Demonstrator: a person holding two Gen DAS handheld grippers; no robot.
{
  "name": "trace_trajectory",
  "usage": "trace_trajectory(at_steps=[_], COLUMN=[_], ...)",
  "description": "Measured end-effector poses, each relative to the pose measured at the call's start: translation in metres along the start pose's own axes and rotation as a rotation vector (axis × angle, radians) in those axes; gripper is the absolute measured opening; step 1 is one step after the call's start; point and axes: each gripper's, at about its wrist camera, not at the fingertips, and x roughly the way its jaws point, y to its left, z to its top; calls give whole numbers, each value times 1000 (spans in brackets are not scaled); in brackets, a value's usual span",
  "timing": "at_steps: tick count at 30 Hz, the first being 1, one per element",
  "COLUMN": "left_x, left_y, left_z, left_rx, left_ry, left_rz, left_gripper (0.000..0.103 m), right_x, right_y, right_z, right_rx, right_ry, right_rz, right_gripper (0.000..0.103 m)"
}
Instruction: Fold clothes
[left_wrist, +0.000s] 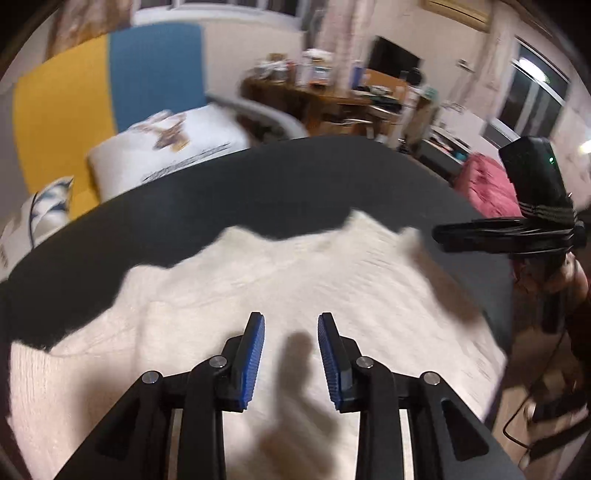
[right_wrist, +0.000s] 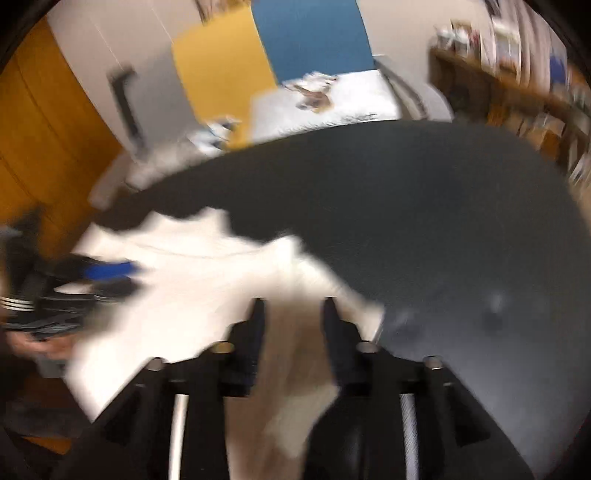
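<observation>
White sweater (left_wrist: 280, 295) spread across the near part of the dark bench (left_wrist: 258, 184), its far edge ragged against the bare dark surface. Left hand-held gripper (left_wrist: 291, 360) sits over the cloth, blue pads (left_wrist: 255, 354) well apart, nothing between them, a shadow on the knit below the gap. Off to the right, the right hand-held gripper (left_wrist: 443, 236) shows side-on at the sweater's right edge, a hand (left_wrist: 554, 284) on its grip.

Right wrist view is badly blurred. The right gripper's fingers (right_wrist: 332, 332) stand apart with cloth (right_wrist: 291, 354) running through the gap and down toward the camera; can't tell if they pinch it. The sweater (right_wrist: 192, 266) lies to the left here, bare bench (right_wrist: 443, 221) to the right, the left gripper's blue pad (right_wrist: 107, 271) at the far left.

Beyond the bench: a white pillow (left_wrist: 166, 147), yellow and blue wall panels (left_wrist: 110, 81), a cluttered desk (left_wrist: 332, 99).
</observation>
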Motion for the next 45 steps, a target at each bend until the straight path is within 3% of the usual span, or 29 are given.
trace_trajectory(at_steps=[1,4,10,13,22,25,28,31,34,35,37,41,45], left_x=[0,5,9,18,31,36,42,52,58,58,57,58,50], left_y=[-8,-33,-62,-73,-84,-85,-87,-88,-95,-97,-100,-107,-101], left_z=[-2,-14,-10,-4,0,1,4,6,7,7,8,9,23], left_rx=[19,42,71,107,144,146,146,112,106,108,111,163,134], left_ry=[8,37,29,47,68,71,83,107,112,114,120,128,111], left_rz=[-15,-54,-155,-167,-195,-203,-184,-159,-121,-111,-104,-103,-135], left_gripper=[30,30,30,30,30,30,30,30,30,30,30,30,30], right_x=[-14,-39,-46,-48,-25,-11,-5,-18,-13,-6,-5,-13,-19], right_y=[-3,-10,-18,-23,-21,-17,-9,16,22,18,5,-2,5], right_z=[-11,-55,-95,-113,-99,-96,-97,-104,-113,-117,-118,-120,-115], right_rx=[17,9,-7,-15,-76,-81,-78,-153,-183,-180,-135,-125,-154], right_ry=[-1,70,65,55,62,119,186,223,290,328,342,363,360], right_rz=[87,224,303,339,464,499,580,688,623,565,528,510,452], right_gripper=[63,67,67,67,67,67,67,68,65,41,25,24,26])
